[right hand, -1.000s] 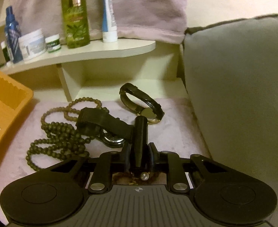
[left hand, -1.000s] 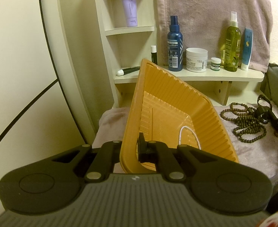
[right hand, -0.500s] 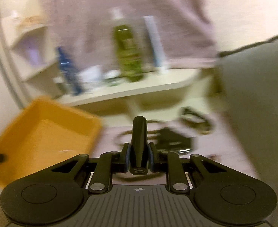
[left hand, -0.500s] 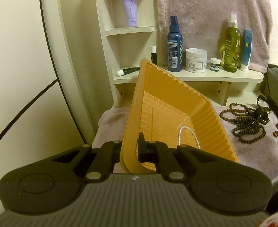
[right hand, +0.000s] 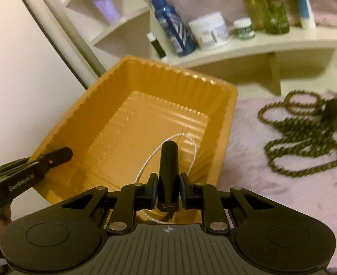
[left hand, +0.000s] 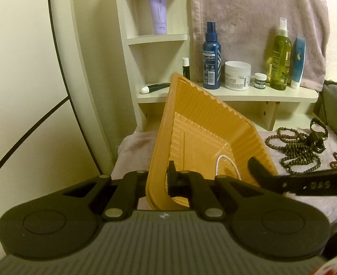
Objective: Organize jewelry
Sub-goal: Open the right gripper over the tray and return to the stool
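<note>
Left wrist view first: we hold our left tongs (left hand: 159, 178) pinched on the near wall of the ribbed orange plastic tray (left hand: 205, 123), one finger outside the wall and one inside, so the tray stands tipped up off the pale pink cloth (left hand: 134, 142). Just ahead of these tongs, on the tray floor, lies one thin silver chain (left hand: 223, 162). Off to their right, well clear of the tray, lie one long string of dark olive beads (left hand: 299, 149), one black watch (left hand: 317, 135) and one small gold-brown trinket (left hand: 335, 162), too small to name. On the shelf beyond we count six toiletry containers in a row.

Right wrist view: our right tongs (right hand: 168, 190) are narrowed on one slim black cylinder (right hand: 168, 171), gripped near its base and pointing forward over the tray's open mouth, with the silver chain directly under and ahead of it. What the cylinder is, we cannot tell.

We judge the step in hand to be delivering this piece into the tray. Next we need to lower it close to the floor, spread the fingers, and keep the left grip firm so the tilted tray does not shift.
</note>
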Action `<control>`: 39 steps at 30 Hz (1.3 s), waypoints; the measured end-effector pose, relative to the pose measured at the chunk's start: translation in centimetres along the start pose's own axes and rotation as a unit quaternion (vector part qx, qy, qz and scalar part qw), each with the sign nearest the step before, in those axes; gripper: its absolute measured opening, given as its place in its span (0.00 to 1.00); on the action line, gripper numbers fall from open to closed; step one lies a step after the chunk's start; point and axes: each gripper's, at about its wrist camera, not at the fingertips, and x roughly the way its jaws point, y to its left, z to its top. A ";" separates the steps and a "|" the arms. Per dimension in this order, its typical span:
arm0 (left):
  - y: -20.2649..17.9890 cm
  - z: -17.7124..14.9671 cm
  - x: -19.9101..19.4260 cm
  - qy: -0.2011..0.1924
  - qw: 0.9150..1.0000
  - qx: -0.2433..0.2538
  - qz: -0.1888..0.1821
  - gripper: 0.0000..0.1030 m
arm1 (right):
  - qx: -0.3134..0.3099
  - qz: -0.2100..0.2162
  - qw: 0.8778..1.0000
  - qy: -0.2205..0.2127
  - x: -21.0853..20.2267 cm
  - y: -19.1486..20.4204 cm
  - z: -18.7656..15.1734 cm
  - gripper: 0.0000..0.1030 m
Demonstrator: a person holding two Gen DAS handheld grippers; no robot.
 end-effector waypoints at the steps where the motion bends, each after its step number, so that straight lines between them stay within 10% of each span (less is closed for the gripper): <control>1: 0.0 0.0 0.0 0.000 1.000 0.000 0.000 0.05 | 0.004 0.005 1.000 0.003 0.2 -0.2 0.0 0.19; 10: 0.1 0.0 0.0 0.001 1.000 -0.003 0.000 0.05 | 0.017 -0.015 0.999 -0.042 -2.7 -2.1 0.2 0.45; 23: 0.1 0.0 0.0 0.002 1.000 0.001 0.001 0.05 | -0.013 -0.274 0.957 -0.095 -10.6 -12.4 -1.5 0.45; 39: -0.2 0.1 0.0 0.004 1.000 0.010 0.005 0.05 | -0.062 -0.301 0.950 -0.063 -9.2 -14.5 -2.6 0.18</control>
